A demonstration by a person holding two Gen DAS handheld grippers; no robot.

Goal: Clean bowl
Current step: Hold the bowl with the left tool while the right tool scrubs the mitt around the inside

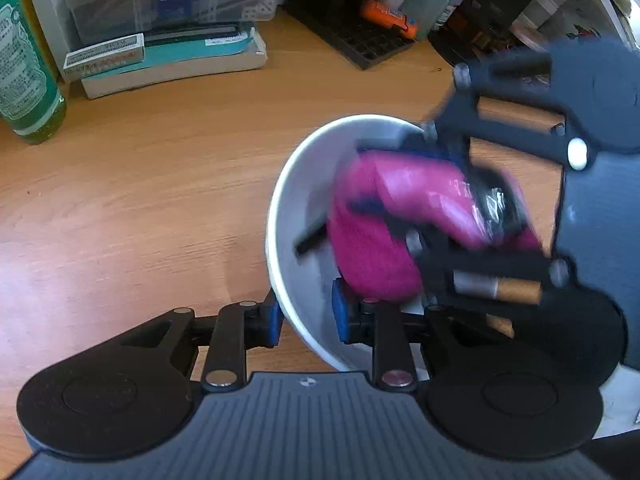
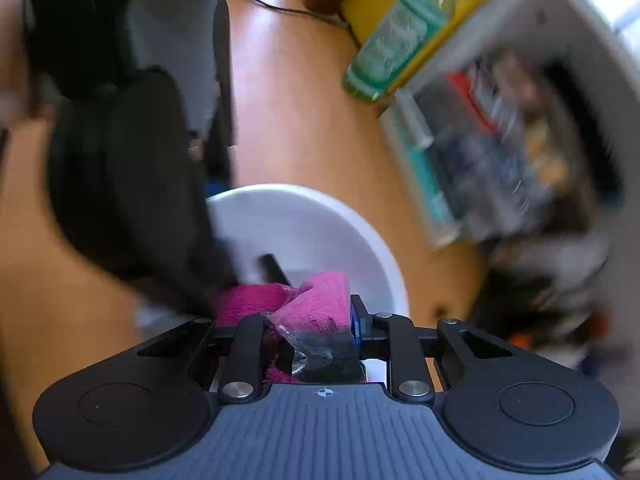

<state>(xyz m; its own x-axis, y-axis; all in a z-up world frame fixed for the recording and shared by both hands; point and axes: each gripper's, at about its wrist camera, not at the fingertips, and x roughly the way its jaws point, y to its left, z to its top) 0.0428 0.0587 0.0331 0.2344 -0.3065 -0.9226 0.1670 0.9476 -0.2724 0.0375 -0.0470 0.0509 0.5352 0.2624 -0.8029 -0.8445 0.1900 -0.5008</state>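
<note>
A white bowl [image 1: 288,216] sits on the wooden desk. My left gripper [image 1: 306,316] is shut on the bowl's near rim, one blue pad outside and one inside. My right gripper [image 1: 404,196] reaches into the bowl from the right, shut on a pink sponge [image 1: 372,252] with a black backing, pressed against the bowl's inside. In the right wrist view the pink sponge [image 2: 316,300] is clamped between the fingers of the right gripper [image 2: 308,320] over the bowl [image 2: 320,224], and the left gripper's dark body [image 2: 128,184] is blurred at left.
A green bottle [image 1: 24,72] stands at the far left. Stacked boxes and plastic cases [image 1: 172,36] line the back. A black tray with small bottles [image 1: 380,20] sits at the back right. Bare desk [image 1: 140,200] lies left of the bowl.
</note>
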